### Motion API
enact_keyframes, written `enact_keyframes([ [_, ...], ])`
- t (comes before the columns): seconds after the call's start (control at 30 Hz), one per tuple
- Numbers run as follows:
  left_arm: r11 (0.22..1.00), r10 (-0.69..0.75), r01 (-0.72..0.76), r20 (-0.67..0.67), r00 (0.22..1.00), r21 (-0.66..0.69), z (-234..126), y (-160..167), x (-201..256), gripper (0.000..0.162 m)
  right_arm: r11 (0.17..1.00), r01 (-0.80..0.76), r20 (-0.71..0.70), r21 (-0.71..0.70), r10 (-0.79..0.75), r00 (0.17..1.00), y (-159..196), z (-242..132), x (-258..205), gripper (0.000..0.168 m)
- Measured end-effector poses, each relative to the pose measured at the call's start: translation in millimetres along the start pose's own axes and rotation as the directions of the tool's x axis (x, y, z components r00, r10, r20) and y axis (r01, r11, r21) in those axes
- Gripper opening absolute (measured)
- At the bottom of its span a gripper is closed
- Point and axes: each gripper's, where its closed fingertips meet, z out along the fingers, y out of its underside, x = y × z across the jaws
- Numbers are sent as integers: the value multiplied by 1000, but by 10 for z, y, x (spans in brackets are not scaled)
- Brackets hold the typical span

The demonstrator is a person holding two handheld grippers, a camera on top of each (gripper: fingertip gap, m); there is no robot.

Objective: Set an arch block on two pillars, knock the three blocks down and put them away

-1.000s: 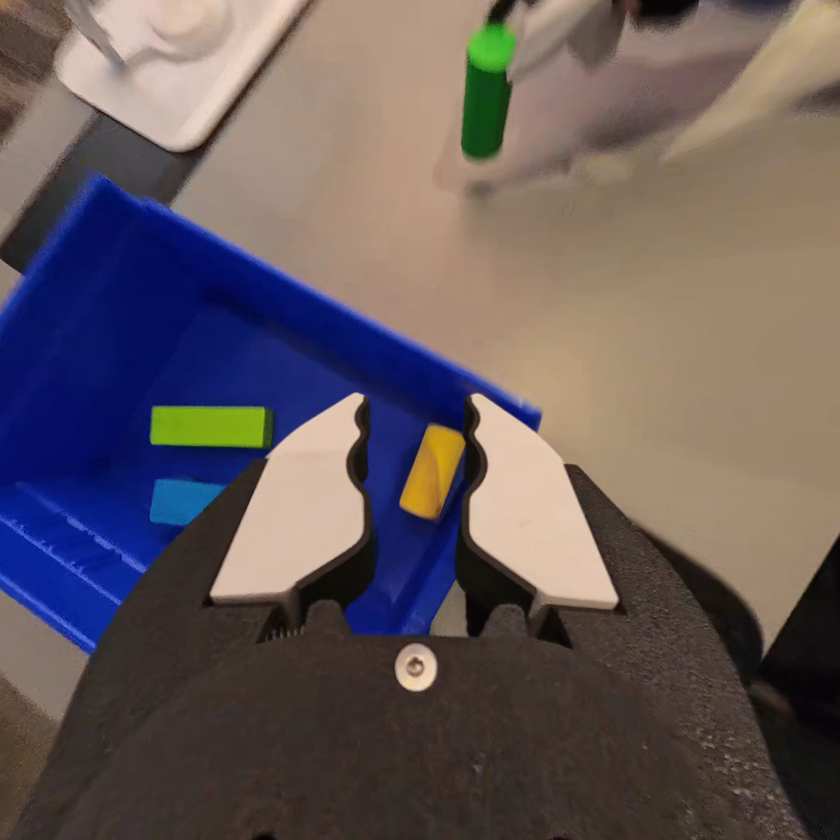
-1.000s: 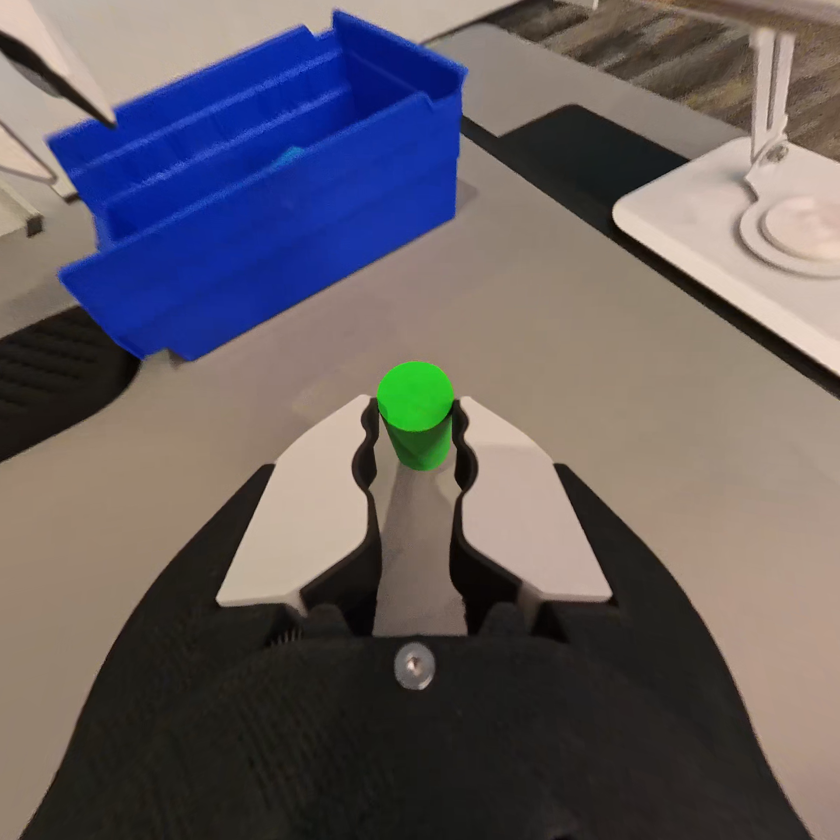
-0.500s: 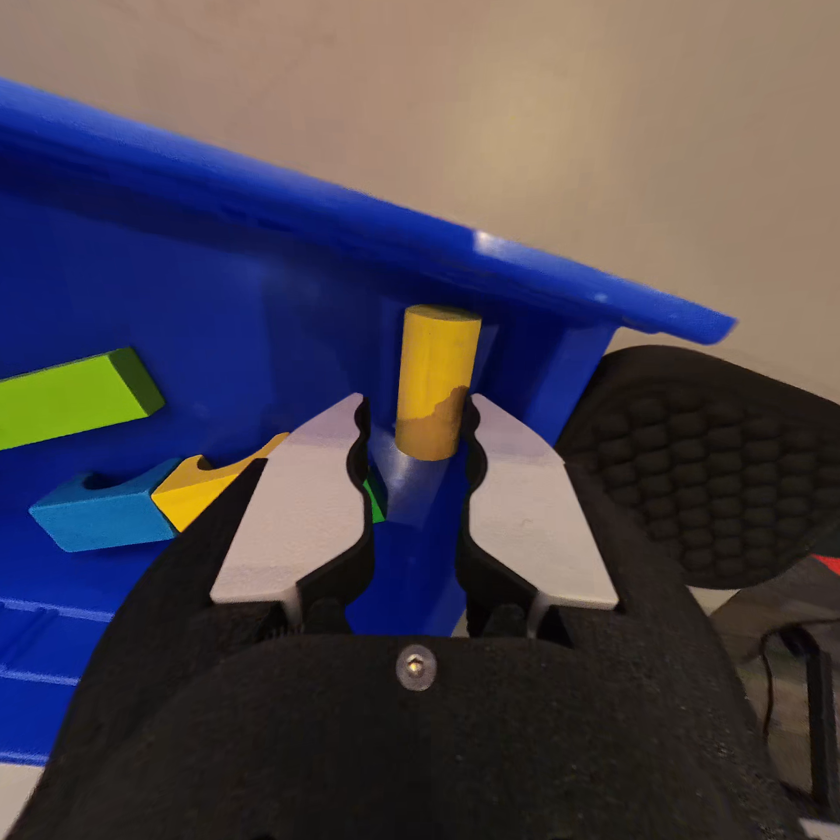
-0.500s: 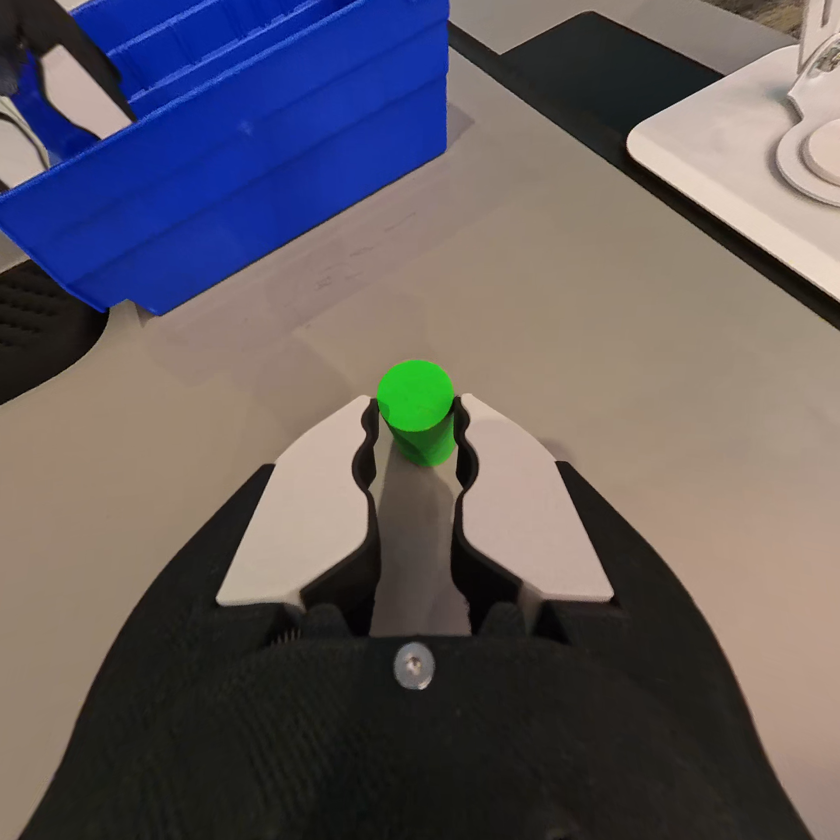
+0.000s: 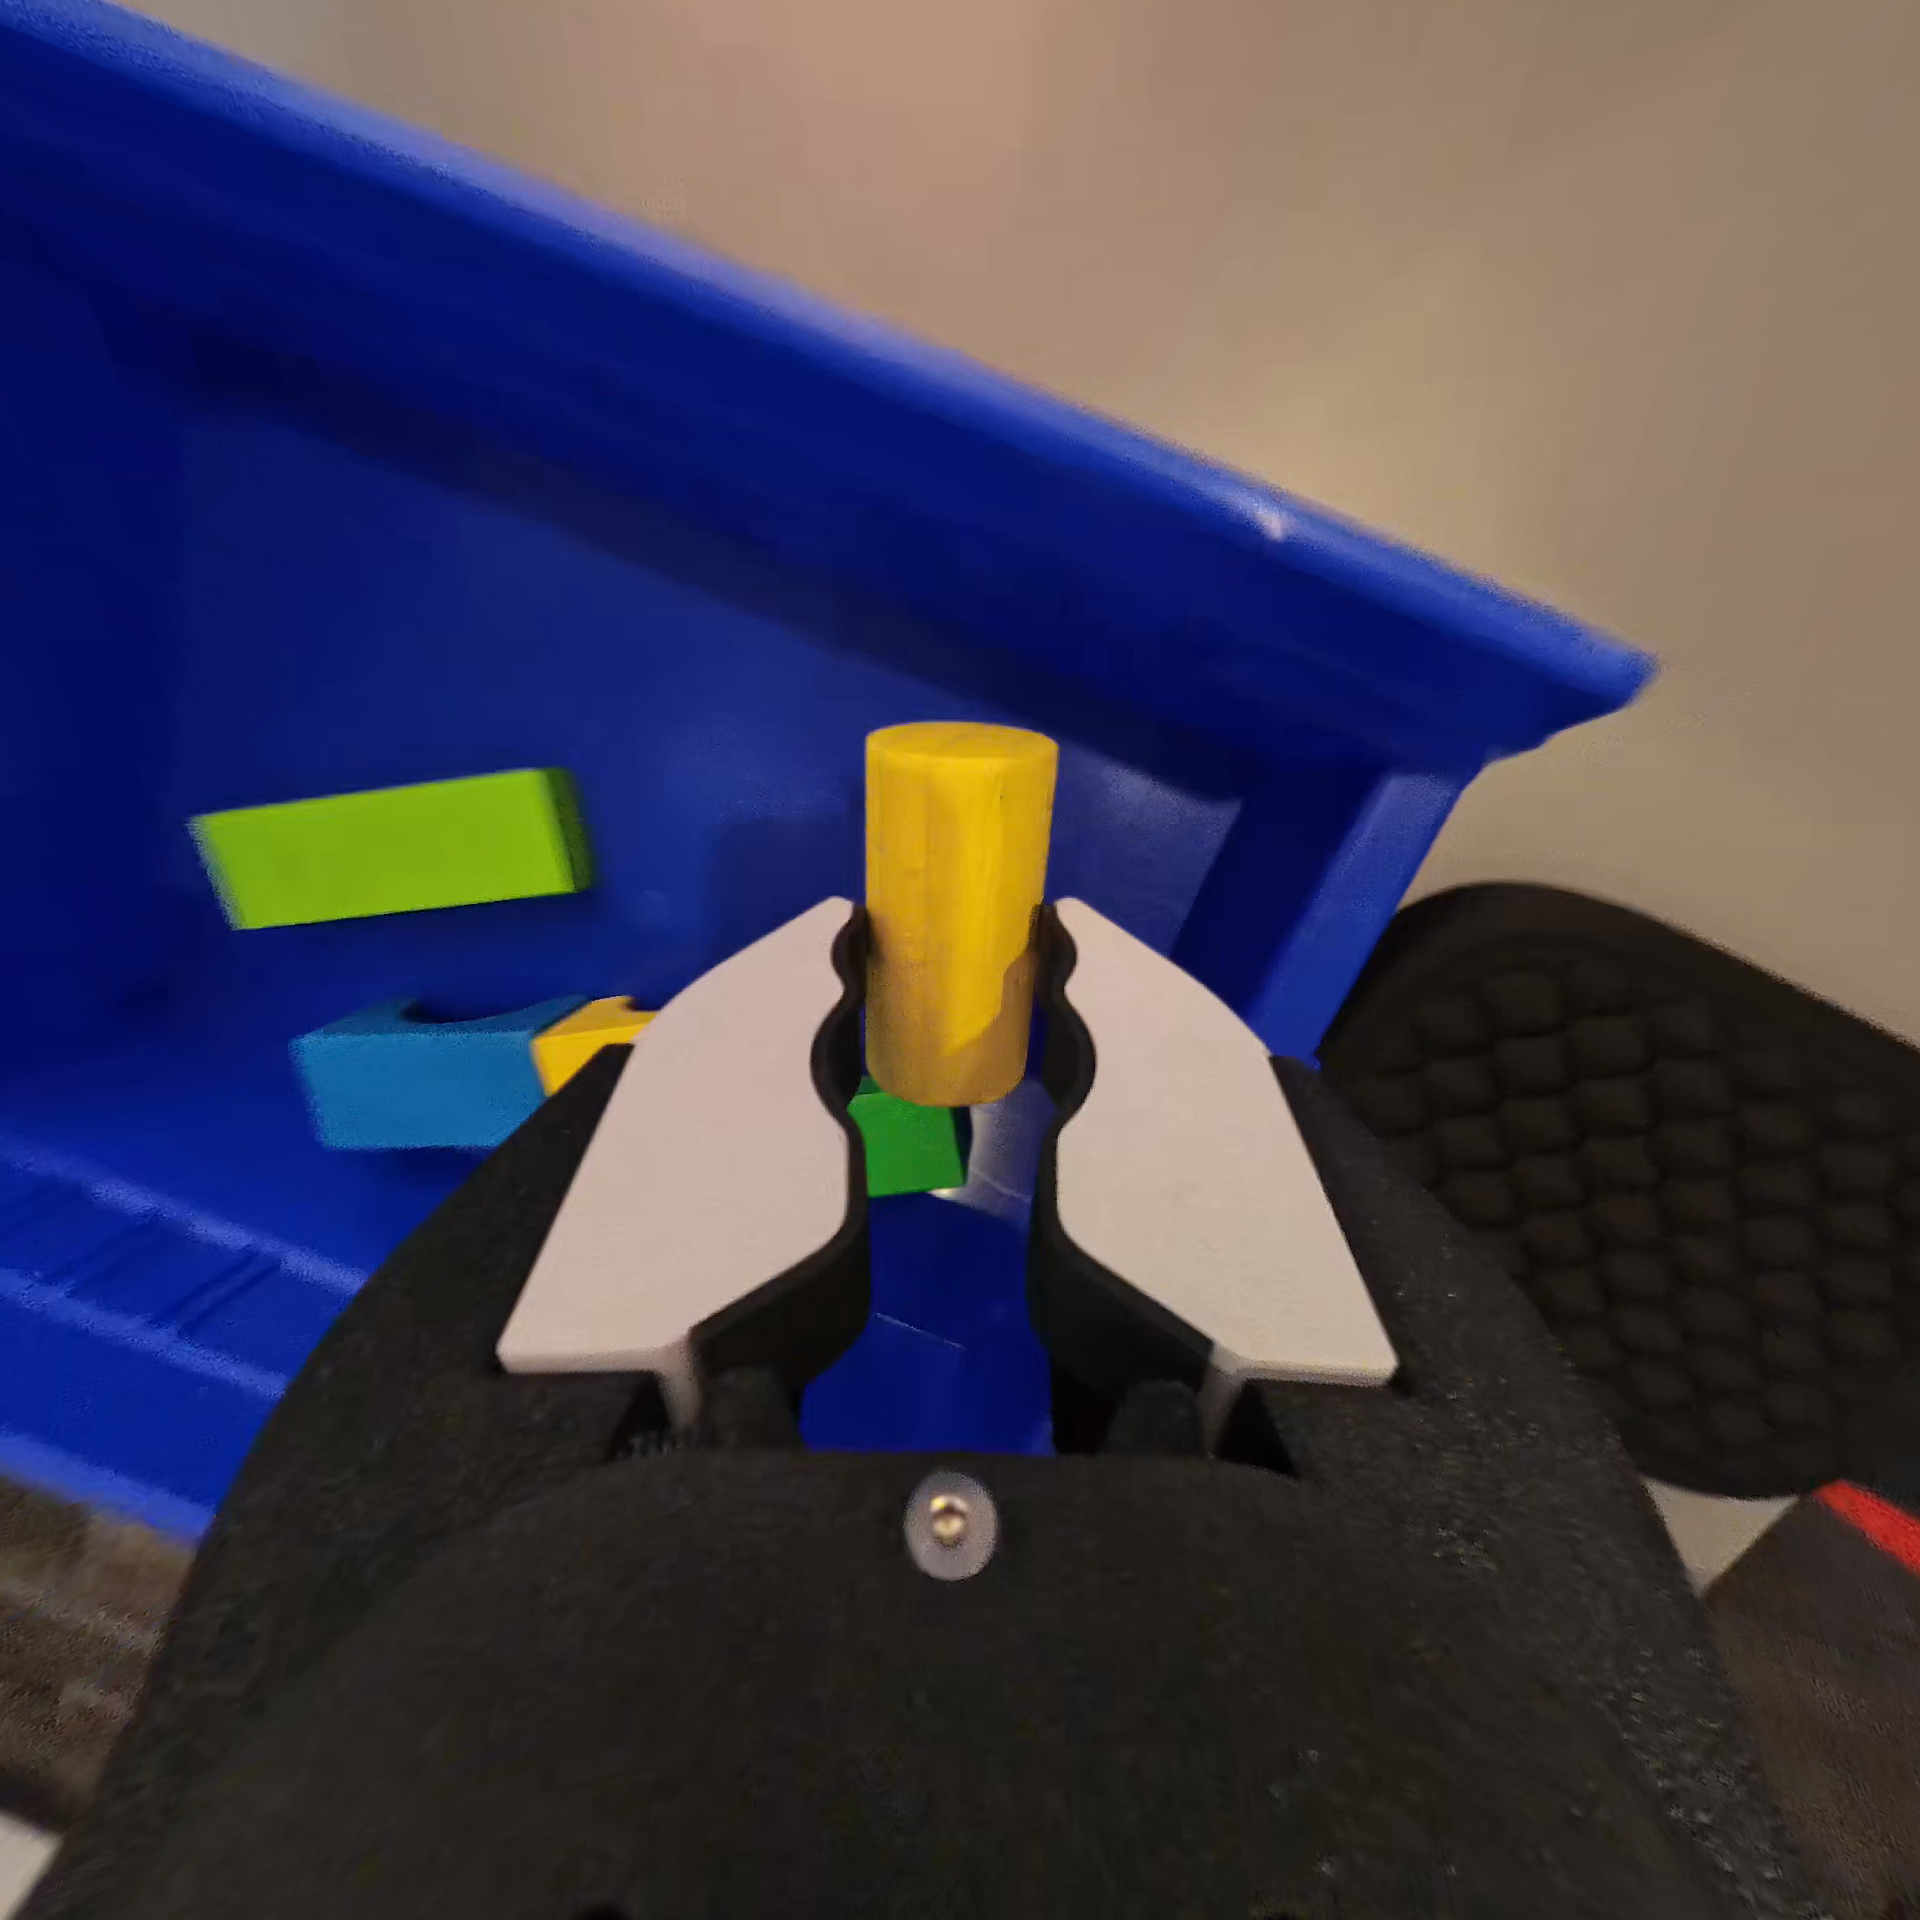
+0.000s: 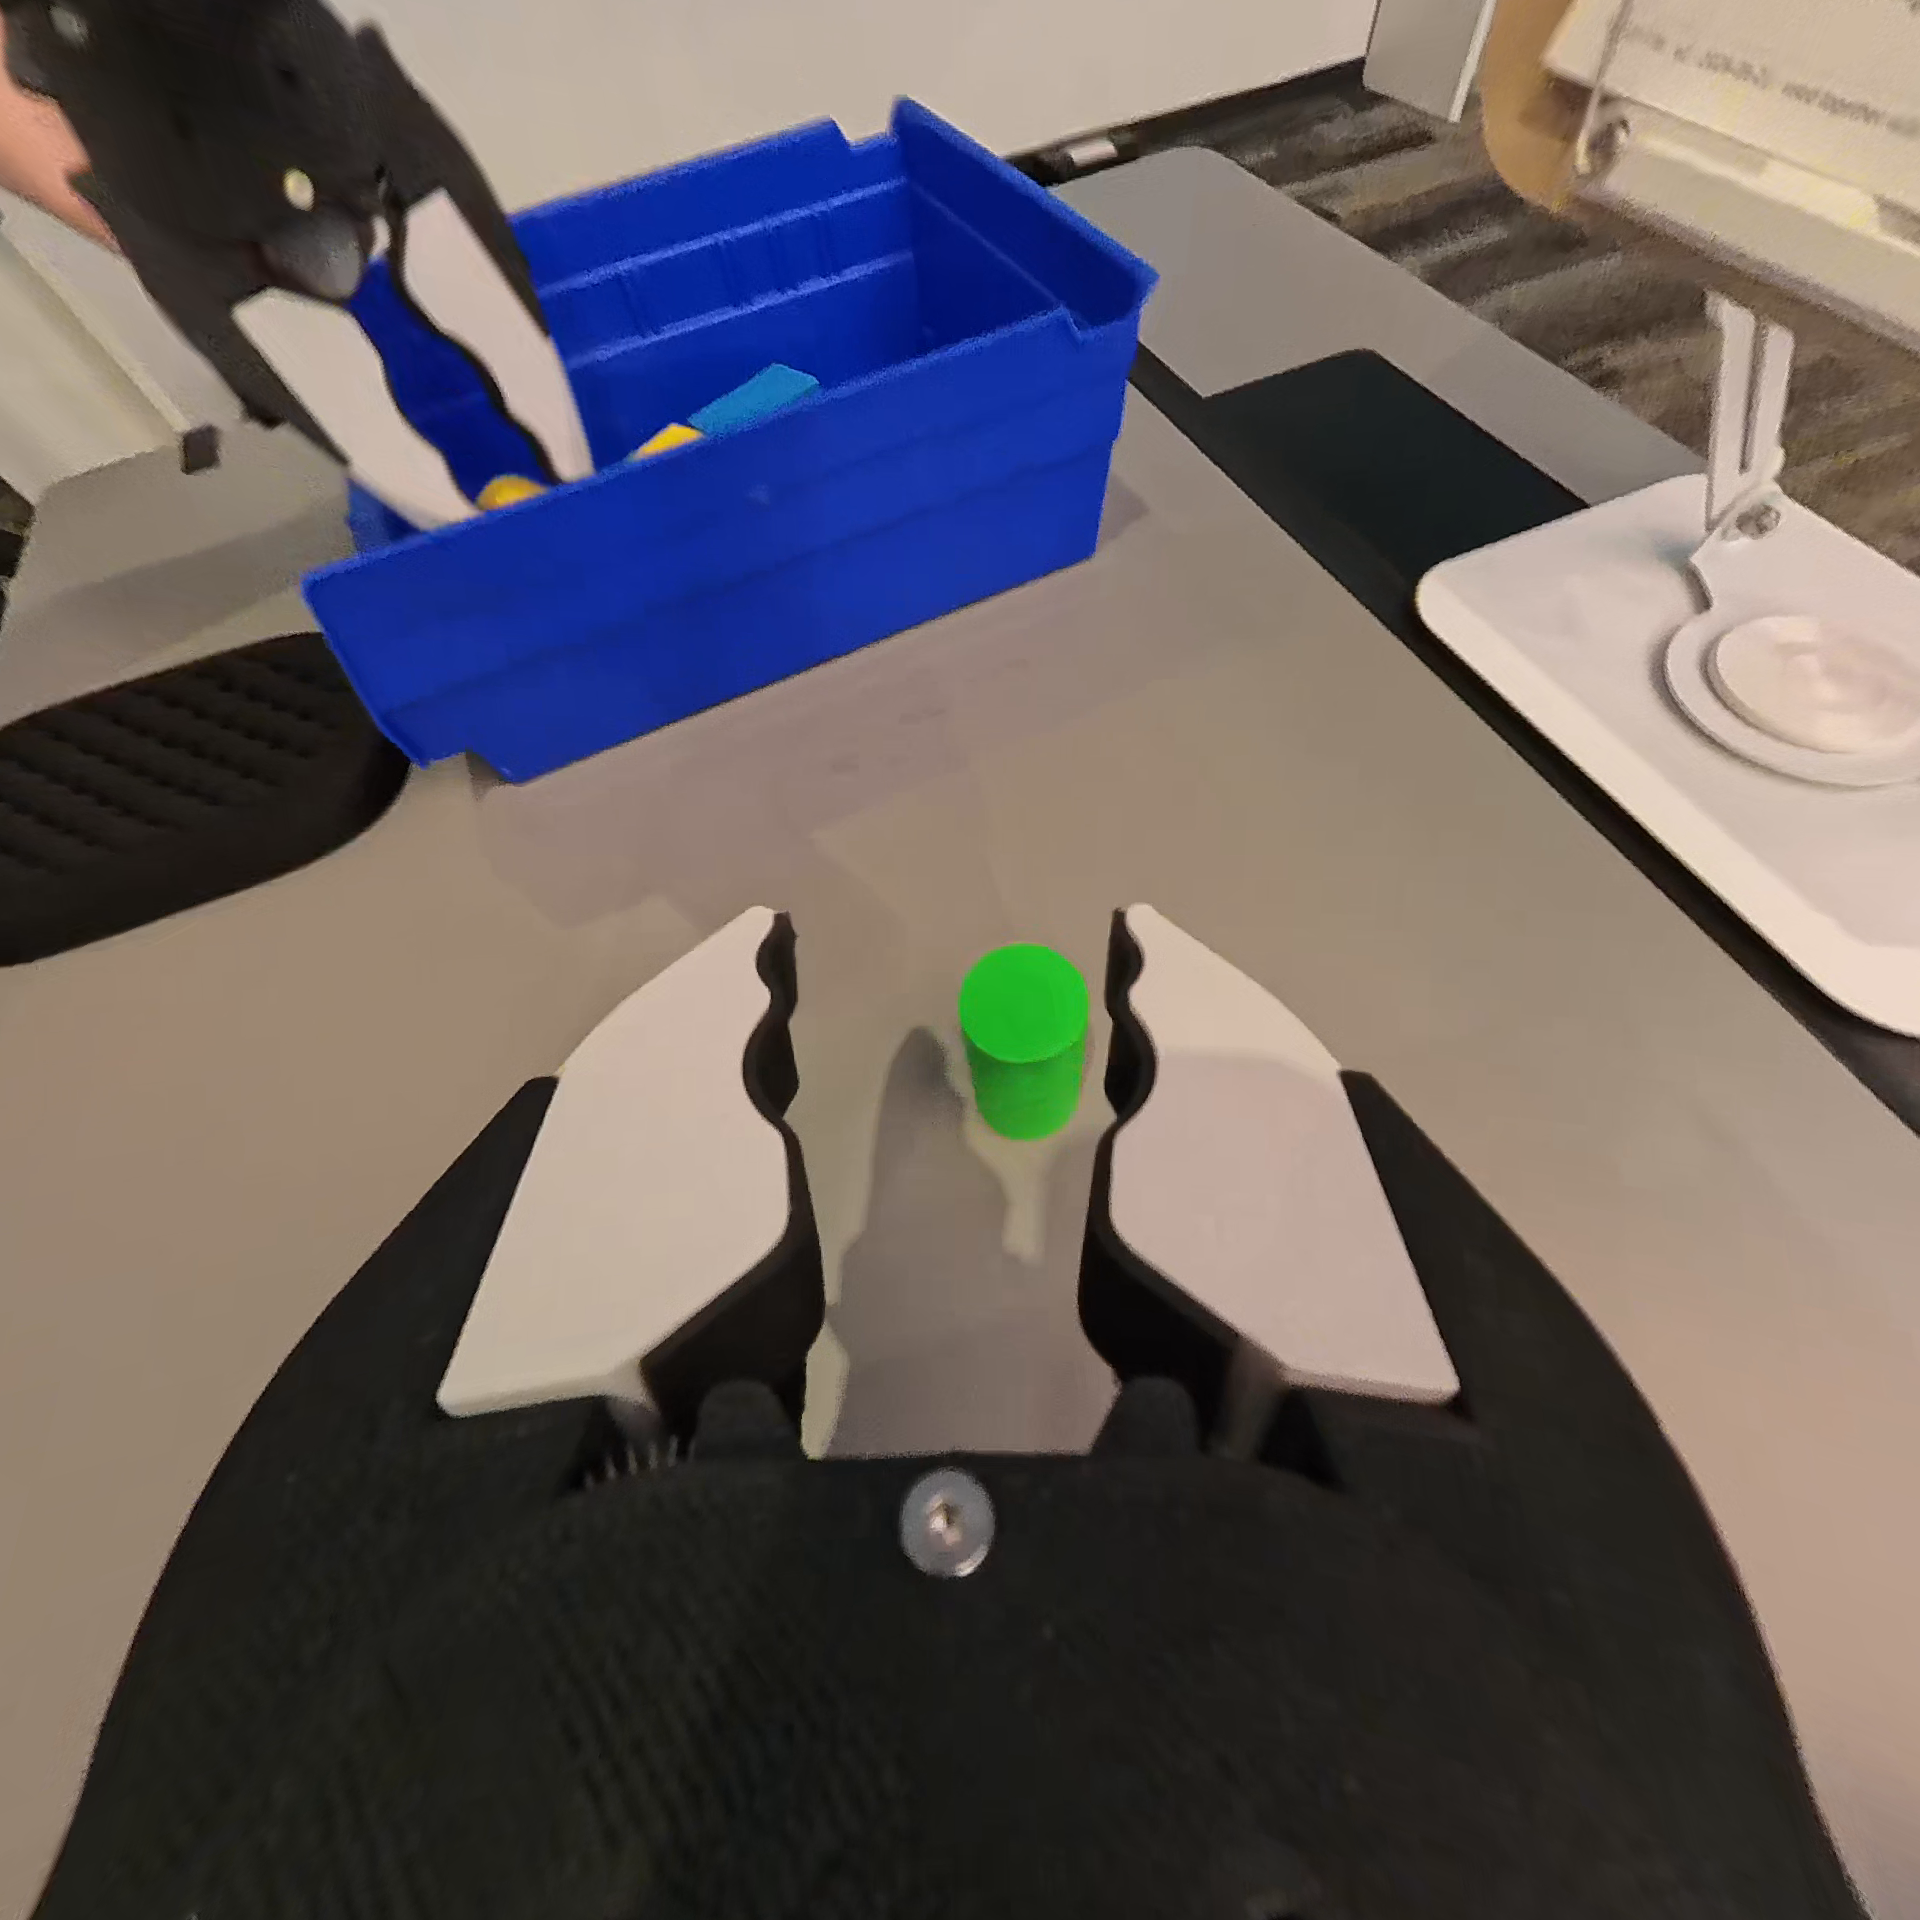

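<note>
Office-like room: grey desk (image 6: 1299, 727), patterned carpet (image 6: 1558, 218), white stand base (image 6: 1621, 665).

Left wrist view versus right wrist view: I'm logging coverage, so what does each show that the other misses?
Only the left wrist view shows the lime green bar and a green block in the bin. Only the right shows the green cylinder standing on the table between the open right tool, and a white stand. Both show the blue bin, the yellow cylinder in the left tool, and the blue arch block.
</note>
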Motion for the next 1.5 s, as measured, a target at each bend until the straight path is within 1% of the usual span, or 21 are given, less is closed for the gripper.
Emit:
enact_keyframes([
  [0.1, 964, -21, 9, 43, 999, 264, -489, -460, 19, 31, 994, 59, 68, 95, -66, 995, -231, -33, -284, 58],
  [0.17, 905, 38, -50, 37, 999, 423, -755, -860, 254, 31, 974, 112, 141, 195, -141, 980, -446, -83, -620, 58],
  [0.23, 840, 131, -141, 56, 990, 524, -909, -1223, 560, 31, 941, 155, 204, 302, -223, 953, -644, -171, -990, 58],
  [0.3, 782, 224, -206, 44, 974, 588, -982, -1513, 894, 31, 900, 186, 226, 394, -291, 929, -795, -277, -1279, 57],
  [0.4, 732, 301, -243, 19, 954, 636, -1031, -1806, 1218, 31, 852, 214, 190, 478, -338, 922, -941, -417, -1461, 52],
  [0.47, 715, 311, -259, 37, 950, 650, -1054, -1929, 1285, 31, 831, 227, 217, 507, -378, 900, -961, -512, -1569, 32],
  [0.57, 711, 277, -226, 30, 961, 666, -1096, -2004, 1265, 34, 820, 258, 190, 511, -401, 896, -1004, -614, -1549, 31],
  [0.63, 770, 208, -223, 95, 973, 598, -1065, -1905, 1052, 58, 830, 286, 149, 479, -398, 905, -1024, -670, -1421, 31],
  [0.67, 811, 158, -194, 113, 981, 552, -1036, -1797, 910, 56, 843, 291, 107, 453, -375, 921, -1031, -696, -1276, 31],
  [0.73, 891, -30, -61, 193, 981, 450, -948, -1477, 474, 52, 892, 250, -5, 377, -267, 964, -1000, -733, -838, 31],
  [0.8, 928, -220, 116, 268, 938, 353, -819, -1033, 74, 51, 931, 173, -192, 322, -114, 975, -902, -785, -267, 31],
  [0.83, 927, -306, 217, 279, 910, 307, -730, -794, -63, 51, 946, 121, -257, 299, -42, 965, -808, -793, -23, 31],
  [0.93, 850, -527, 482, 314, 790, 213, -464, -141, -372, 50, 987, -13, -303, 160, 61, 951, -375, -612, 396, 31],
  [1.03, 726, -686, 662, 277, 673, 189, -193, 238, -479, 50, 994, -98, -300, 51, 108, 948, 14, -383, 573, 31],
  [1.1, 658, -748, 732, 257, 611, 175, -50, 383, -525, 57, 993, -121, -288, -12, 113, 951, 192, -274, 606, 31],
  [1.17, 598, -797, 780, 243, 553, 184, 35, 463, -576, 63, 994, -92, -276, -66, 70, 959, 303, -205, 599, 31],
  [1.2, 567, -819, 803, 233, 524, 186, 72, 488, -590, 72, 993, -75, -266, -89, 49, 963, 347, -178, 587, 31],
  [1.23, 537, -836, 825, 242, 493, 175, 108, 538, -603, 88, 993, -60, -244, -103, 34, 969, 379, -146, 559, 31],
  [1.33, 529, -827, 840, 297, 478, 120, 217, 666, -625, 90, 989, -46, -170, -141, 22, 985, 471, -63, 454, 32],
  [1.43, 511, -842, 853, 259, 472, 108, 312, 649, -614, 82, 981, -27, -138, -193, 0, 990, 574, -32, 415, 32],
  [1.5, 512, -838, 853, 275, 470, 100, 328, 684, -634, 74, 975, 8, -146, -223, -42, 988, 637, -32, 434, 32],
])
